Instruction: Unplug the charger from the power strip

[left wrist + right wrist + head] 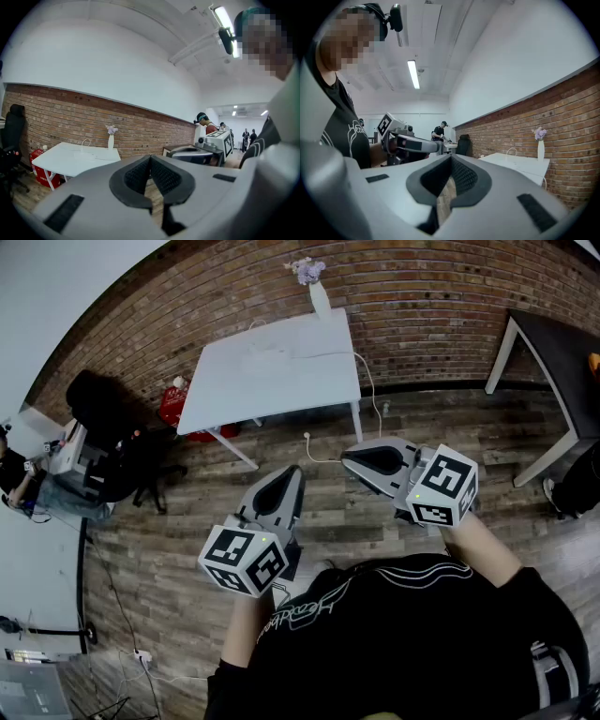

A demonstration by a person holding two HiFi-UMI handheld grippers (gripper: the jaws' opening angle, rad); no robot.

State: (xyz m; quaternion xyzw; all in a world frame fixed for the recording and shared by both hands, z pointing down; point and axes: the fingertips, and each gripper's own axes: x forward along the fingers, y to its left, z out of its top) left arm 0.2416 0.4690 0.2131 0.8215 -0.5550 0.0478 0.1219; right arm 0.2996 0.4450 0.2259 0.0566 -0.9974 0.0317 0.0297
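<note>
Charger and power strip: too small to make out singly. A white cable runs across the white surface by the far brick wall. It drops off the right edge to the wooden floor, where a loose end lies. A vase of flowers stands at the surface's back edge. Left tongs and right tongs are held side by side, well short of the surface. Both are clenched, pads meeting at the tips with nothing between them, and point toward the wall.
</note>
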